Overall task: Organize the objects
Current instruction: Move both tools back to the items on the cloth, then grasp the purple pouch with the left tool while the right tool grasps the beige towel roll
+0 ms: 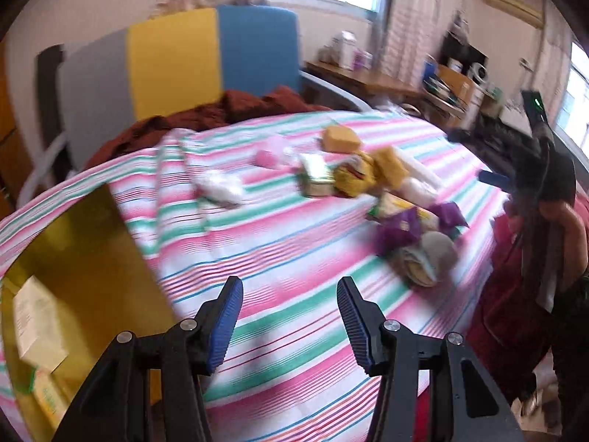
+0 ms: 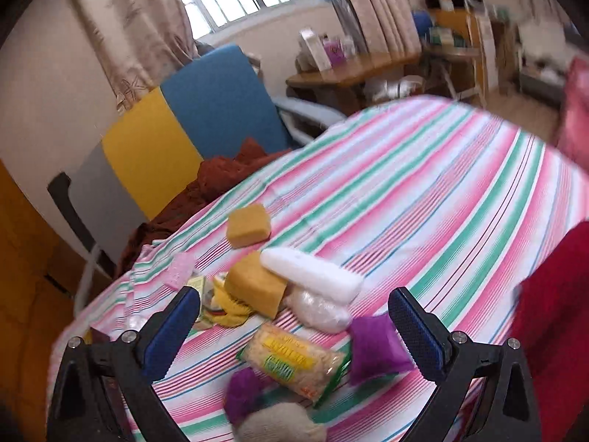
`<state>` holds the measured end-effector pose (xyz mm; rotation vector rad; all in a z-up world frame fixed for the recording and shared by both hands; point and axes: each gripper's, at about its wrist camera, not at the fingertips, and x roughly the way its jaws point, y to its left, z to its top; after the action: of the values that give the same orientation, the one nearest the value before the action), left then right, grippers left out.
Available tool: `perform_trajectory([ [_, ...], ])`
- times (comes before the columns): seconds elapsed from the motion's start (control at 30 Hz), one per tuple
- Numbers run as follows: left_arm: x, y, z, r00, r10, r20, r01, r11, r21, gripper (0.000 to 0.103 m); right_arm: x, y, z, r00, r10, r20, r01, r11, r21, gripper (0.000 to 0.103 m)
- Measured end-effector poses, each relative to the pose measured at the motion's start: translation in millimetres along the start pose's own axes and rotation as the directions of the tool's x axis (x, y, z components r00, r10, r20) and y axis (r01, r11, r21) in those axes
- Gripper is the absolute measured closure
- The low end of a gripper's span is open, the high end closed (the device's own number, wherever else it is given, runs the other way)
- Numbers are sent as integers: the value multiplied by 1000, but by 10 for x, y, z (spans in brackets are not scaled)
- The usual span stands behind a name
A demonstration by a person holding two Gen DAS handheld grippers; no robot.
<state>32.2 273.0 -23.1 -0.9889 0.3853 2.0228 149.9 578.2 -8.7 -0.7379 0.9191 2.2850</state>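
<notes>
Both tools empty. Left tool [image 1: 291,316] has its jaws apart, over bare striped cloth low in the left wrist view. Right tool [image 2: 294,331] also has its jaws wide apart, above the pile; nothing sits between the pads in either view.

Objects to sort lie in a loose heap on the striped table [image 2: 423,191]. In the right wrist view, centre to lower centre: noodle packet [image 2: 294,362] directly ahead of the jaws, purple pouch [image 2: 375,346] just beside the right-hand finger, second purple pouch [image 2: 244,392] lower left, white foam piece [image 2: 313,274] resting on a yellow sponge [image 2: 254,287], another sponge [image 2: 248,226] apart, above. Grey rounded item at the bottom edge; identity unclear.

Step judged: picking the first item with the right tool. The noodle packet looks the best candidate: top of the heap, unobstructed. Suggest closing across its short side, gently; the contents likely crush. Beware catching the adjacent purple pouch.

Container: yellow box [image 1: 92,258], open, far left of the left wrist view. Holds a pale carton [image 1: 36,328] and a green-printed pack [image 1: 48,394] below it. Frames are motion-blurred; labels unreadable.
</notes>
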Motion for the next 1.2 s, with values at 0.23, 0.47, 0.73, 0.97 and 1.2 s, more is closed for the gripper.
perform_trajectory([
  [0.23,467,-416,236,979,-190,-74,191,982,5,49,14,32,-11,999,36,-3,-36,999,-5,0],
  [0.47,960,-781,510,955,-264,-134,274,960,59,42,39,-9,-13,999,50,-9,-50,999,13,0],
  [0.73,1551,-990,664,949,-227,-217,252,963,95,42,70,29,-20,998,53,-28,-53,999,-6,0],
  [0.97,1493,-669,535,948,-262,-179,271,962,31,62,80,8,-3,997,63,-37,-63,998,2,0],
  [1.2,1147,-390,196,978,-176,-109,180,983,27,62,119,91,-27,998,41,-56,-43,998,-47,0],
])
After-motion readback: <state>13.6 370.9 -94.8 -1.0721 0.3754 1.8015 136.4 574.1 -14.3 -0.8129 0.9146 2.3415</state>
